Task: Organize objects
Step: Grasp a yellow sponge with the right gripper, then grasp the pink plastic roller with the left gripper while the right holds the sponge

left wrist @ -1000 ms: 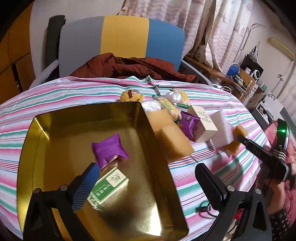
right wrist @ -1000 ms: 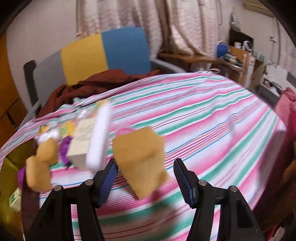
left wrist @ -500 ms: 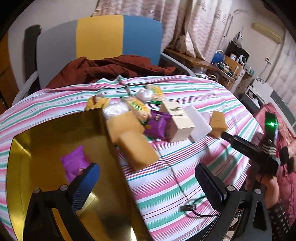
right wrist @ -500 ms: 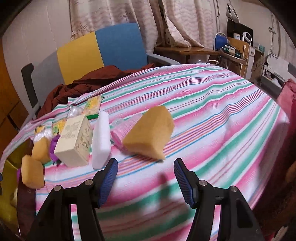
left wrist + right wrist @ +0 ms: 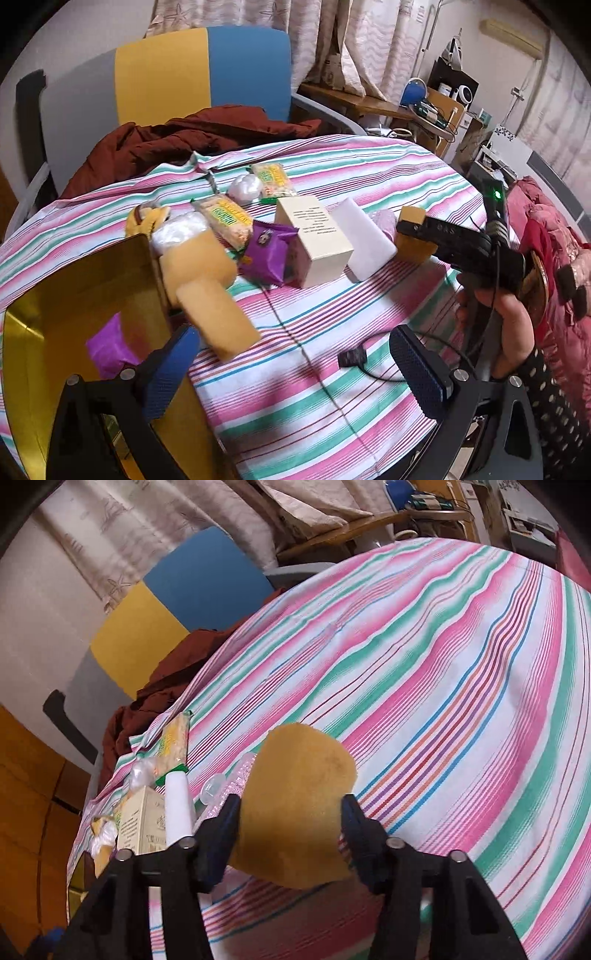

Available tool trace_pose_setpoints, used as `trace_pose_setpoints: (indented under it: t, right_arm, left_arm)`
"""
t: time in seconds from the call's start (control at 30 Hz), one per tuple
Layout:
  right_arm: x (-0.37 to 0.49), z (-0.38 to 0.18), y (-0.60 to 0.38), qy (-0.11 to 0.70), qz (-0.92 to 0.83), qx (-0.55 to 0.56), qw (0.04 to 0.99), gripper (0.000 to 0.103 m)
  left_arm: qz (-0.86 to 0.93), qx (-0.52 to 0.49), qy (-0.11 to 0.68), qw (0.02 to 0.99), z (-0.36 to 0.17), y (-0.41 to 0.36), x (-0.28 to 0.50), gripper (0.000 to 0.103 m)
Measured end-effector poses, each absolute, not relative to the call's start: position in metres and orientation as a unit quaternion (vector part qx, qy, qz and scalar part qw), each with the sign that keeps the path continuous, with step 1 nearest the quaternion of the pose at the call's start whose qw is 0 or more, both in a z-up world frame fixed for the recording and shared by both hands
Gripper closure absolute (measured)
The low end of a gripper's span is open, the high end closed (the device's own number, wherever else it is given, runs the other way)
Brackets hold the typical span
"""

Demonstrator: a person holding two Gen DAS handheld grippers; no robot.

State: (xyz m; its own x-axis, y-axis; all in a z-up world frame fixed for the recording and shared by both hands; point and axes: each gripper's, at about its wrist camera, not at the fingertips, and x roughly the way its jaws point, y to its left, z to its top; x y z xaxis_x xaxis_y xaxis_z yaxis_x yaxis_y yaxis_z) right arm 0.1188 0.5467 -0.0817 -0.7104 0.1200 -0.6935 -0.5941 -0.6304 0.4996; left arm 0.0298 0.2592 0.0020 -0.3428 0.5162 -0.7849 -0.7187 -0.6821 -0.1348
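— Since a second ago, the right claw [image 5: 291, 819] has dropped onto the yellow sponge [image 5: 295, 808] at the centre of its frame, and its jaws have just been closing, with the sponge between them.

— Is it gripped?

— Both black pads touch the sponge's sides, so the claw is grasping it. It is soft, porous foam with a rounded top, lying on the striped cloth of the desk [image 5: 443, 664].

— And from the left camera?

— That view has slid right: the gold tin [image 5: 74, 295], smooth and mirror-like, now sits at the lower left with a crinkly purple packet [image 5: 107, 347] inside. The left claw [image 5: 291, 365] is released, its ribbed blue pads wide apart above the cloth, nothing between them.

— What else lies there?

— At mid-frame: two more yellow sponge blocks [image 5: 210, 295] leaning by the tin's edge, another purple packet [image 5: 267, 251], a cream cardboard box [image 5: 314, 240], and a white foam block [image 5: 364, 240] touching it.

— The hand?

— At right, a hand [image 5: 506, 317] grips the right tool's handle, which slopes down to the far-left sponge.
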Motion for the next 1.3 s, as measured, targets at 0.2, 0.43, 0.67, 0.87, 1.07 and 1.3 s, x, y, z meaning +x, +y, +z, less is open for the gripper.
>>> trace_pose_setpoints:
  t: [0.2,0.43,0.67,0.87,1.07,1.3]
  right_arm:
    - [0.157,-0.070,0.553,0.368,0.850,-0.293,0.239,0.056]
    - [0.185,-0.050,0.550,0.376,0.860,-0.264,0.222,0.056]
    - [0.182,-0.039,0.533,0.410,0.867,-0.238,0.154,0.056]
    - [0.180,-0.032,0.521,0.427,0.869,-0.224,0.112,0.056]
    - [0.173,-0.029,0.507,0.423,0.874,-0.227,0.082,0.056]
    - [0.171,-0.030,0.504,0.425,0.872,-0.230,0.080,0.057]
  left_arm:
    - [0.806,-0.426,0.120,0.394,0.006,0.283,0.024,0.000]
    - [0.761,-0.457,0.074,0.455,0.004,0.323,0.020,0.000]
    - [0.706,-0.489,0.018,0.512,-0.001,0.357,0.019,0.000]
    - [0.665,-0.534,-0.067,0.518,-0.014,0.370,-0.002,0.000]
    - [0.630,-0.551,-0.141,0.529,-0.022,0.370,-0.013,0.000]
    - [0.614,-0.555,-0.162,0.537,-0.025,0.360,-0.016,0.038]
